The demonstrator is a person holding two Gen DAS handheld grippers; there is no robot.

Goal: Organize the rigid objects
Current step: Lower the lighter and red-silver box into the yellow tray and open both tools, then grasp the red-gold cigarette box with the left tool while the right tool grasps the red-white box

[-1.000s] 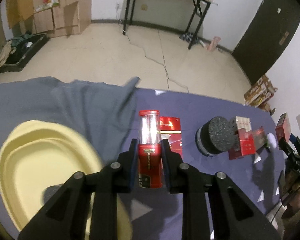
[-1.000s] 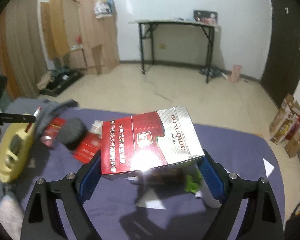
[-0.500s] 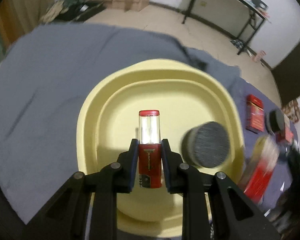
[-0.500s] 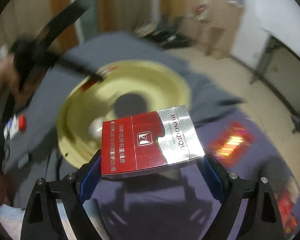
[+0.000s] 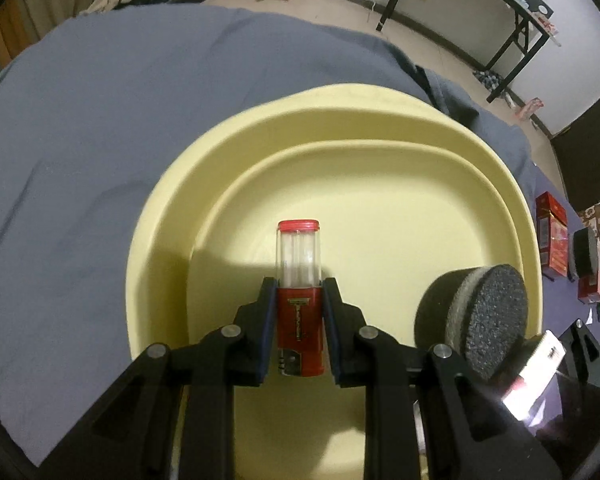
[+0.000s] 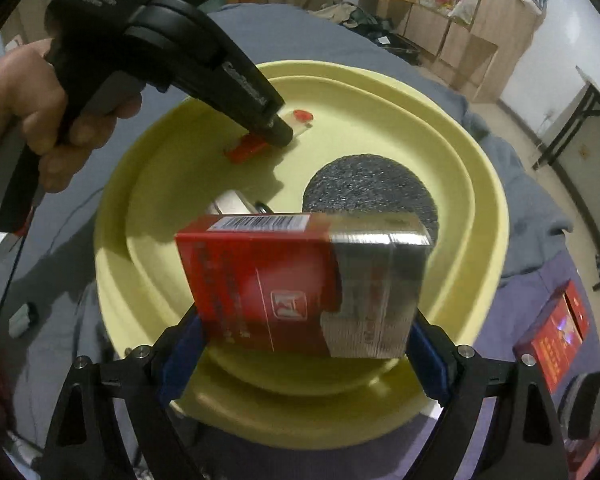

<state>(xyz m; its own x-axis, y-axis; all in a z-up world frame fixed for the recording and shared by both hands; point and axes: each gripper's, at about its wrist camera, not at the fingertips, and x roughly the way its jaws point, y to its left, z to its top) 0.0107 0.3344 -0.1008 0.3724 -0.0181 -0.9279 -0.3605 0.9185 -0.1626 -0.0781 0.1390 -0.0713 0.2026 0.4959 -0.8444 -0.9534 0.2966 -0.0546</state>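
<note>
In the left wrist view, a red-capped clear tube (image 5: 299, 300) is pinched at its red lower half by the left gripper (image 5: 299, 304), the jaws pressed against both of its sides. It is held over the floor of the yellow basin (image 5: 172, 184), near the centre. A round black sponge puck (image 5: 476, 312) is seen at about 4 o'clock inside the basin, leaning near the wall. If the tube is released from height, it may be expected to roll toward the puck or the wall, since it is cylindrical and the floor is smooth.

In the right wrist view, a red and silver carton (image 6: 304, 284) is clamped across its width by the right gripper (image 6: 304, 344), and is carried over the basin's 6 o'clock rim. A small silvery item (image 6: 236, 202), too hidden to identify, lies just behind it. The left tool's tip is seen at about 11 o'clock, well apart from the carton, so a clash is judged unlikely unless both are lowered toward the middle together. The carton could be set down on the puck and left tilted, or caught on the rim. Further red boxes (image 6: 552, 340) remain outside on the purple cloth (image 6: 524, 296) at 4 o'clock.
</note>
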